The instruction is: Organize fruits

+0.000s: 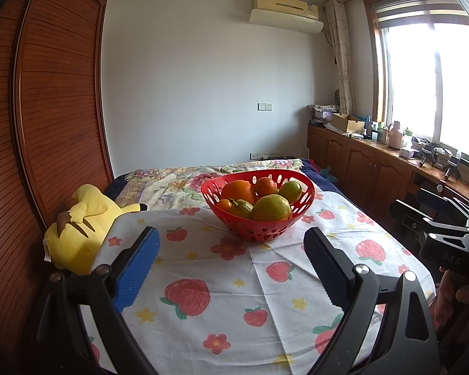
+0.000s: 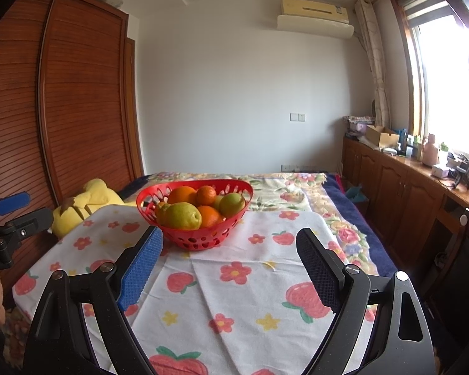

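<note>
Red plastic basket (image 1: 258,209) sits on the strawberry-print cloth (image 1: 234,281) on the bed, ahead of both tools. It holds oranges (image 1: 238,191) and yellow-green fruits (image 1: 271,208), all piled inside the rim. My left tool (image 1: 231,250) has its blue pads spread wide apart, nothing between them, short of the basket. My right tool (image 2: 229,250) is likewise spread apart and empty, basket just beyond its left pad. Yellow plush toy (image 1: 78,228) lies at the cloth's left edge, against the wooden wardrobe (image 1: 47,109).
</note>
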`<state>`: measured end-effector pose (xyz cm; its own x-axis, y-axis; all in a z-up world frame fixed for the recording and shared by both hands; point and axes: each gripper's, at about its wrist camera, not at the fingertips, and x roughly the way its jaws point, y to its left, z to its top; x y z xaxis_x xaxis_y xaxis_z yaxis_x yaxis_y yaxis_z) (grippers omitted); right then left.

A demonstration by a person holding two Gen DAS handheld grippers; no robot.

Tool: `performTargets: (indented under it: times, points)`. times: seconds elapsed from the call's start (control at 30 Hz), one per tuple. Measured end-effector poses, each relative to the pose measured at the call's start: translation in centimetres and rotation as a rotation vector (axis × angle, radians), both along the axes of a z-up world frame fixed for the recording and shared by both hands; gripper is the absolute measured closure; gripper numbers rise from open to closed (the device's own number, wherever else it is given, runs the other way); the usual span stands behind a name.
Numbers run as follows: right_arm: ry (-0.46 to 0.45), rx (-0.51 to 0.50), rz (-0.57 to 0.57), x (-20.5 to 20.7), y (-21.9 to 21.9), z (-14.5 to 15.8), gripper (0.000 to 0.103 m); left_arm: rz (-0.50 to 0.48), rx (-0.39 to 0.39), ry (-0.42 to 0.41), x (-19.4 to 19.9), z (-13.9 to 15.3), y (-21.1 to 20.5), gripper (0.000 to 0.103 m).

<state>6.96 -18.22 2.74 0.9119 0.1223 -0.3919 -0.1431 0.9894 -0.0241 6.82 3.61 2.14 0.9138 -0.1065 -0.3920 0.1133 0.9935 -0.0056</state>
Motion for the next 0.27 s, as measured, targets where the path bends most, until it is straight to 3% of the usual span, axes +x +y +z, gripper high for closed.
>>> performTargets:
  times: [0.27]
  points:
    - [0.002,0.001,0.001,-0.04,-0.09,-0.12,0.014,0.003,0.004,0.004,-0.05,-0.47,-0.01,0.009]
